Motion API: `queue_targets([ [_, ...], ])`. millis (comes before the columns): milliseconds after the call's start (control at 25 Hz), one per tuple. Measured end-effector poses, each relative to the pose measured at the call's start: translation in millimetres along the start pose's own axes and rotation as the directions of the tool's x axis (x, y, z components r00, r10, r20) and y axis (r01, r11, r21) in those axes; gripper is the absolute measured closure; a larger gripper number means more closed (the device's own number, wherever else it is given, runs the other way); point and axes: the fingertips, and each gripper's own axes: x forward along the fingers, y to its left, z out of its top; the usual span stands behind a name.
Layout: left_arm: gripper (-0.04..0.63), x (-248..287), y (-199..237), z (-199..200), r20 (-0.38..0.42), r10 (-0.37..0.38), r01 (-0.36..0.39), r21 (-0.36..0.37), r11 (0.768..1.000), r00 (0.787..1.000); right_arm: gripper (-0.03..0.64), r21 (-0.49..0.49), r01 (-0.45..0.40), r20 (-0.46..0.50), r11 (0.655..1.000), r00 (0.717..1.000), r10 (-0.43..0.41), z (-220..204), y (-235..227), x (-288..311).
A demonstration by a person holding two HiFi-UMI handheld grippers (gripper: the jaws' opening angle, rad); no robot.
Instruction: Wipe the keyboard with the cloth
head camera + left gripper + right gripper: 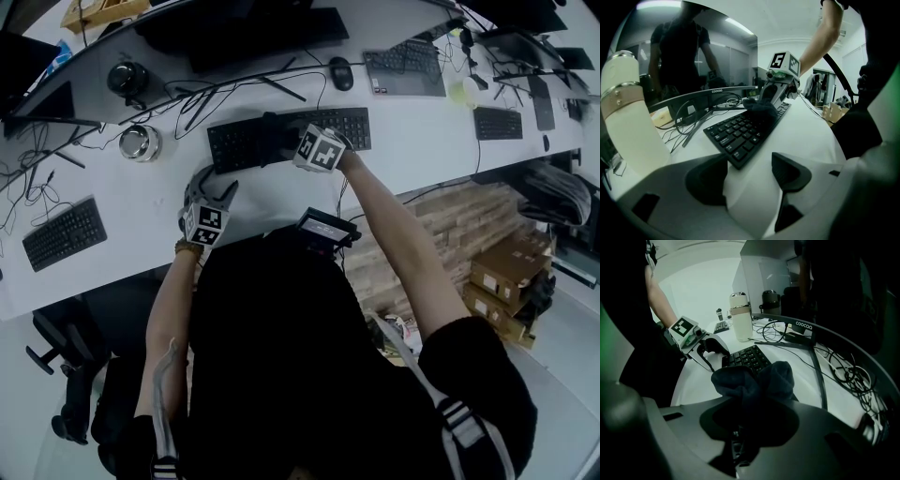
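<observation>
A black keyboard [352, 125] lies across the white desk [412, 141] in front of me. My right gripper [287, 143] sits over its middle, shut on a dark bunched cloth [757, 379] that rests on the keys [746, 357]. In the left gripper view the cloth [761, 109] shows under the right gripper [774, 96] at the keyboard's far half. My left gripper [747, 172] stands open just short of the keyboard's near left corner [736, 159], with only bare desk between its pads. In the head view the left gripper [218, 194] is below the keyboard's left end.
A white flask [740, 317] stands left of the keyboard, beside a metal cup [140, 142]. A curved monitor [239, 28] and loose cables [187, 103] run behind it. More keyboards [64, 232] and a mouse [341, 73] lie around. Cardboard boxes [511, 272] sit on the floor at right.
</observation>
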Motion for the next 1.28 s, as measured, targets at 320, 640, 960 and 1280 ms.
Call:
queue_targets([
  [320,0.307,0.3,-0.1,0.1,-0.002,-0.001,0.001,-0.003,1.000,1.000,0.525,-0.047,-0.038,0.005,0.998,0.999,0.038,24.9,10.5,20.0],
  [640,0.305,0.4,0.1,-0.3,-0.003,-0.002,0.002,-0.003,1.000,1.000,0.525,-0.088,-0.058,0.004,0.994,0.998,0.058,46.9,20.7,35.8],
  [960,0.304,1.8,-1.2,0.4,-0.002,-0.005,0.005,-0.004,1.000,1.000,0.525,-0.139,-0.080,-0.022,0.987,0.997,0.078,74.8,31.8,55.5],
  [1280,0.304,1.6,2.1,-1.9,0.014,-0.001,0.001,0.000,1.000,1.000,0.525,-0.193,-0.108,-0.055,0.975,0.994,0.100,99.5,43.1,76.4],
])
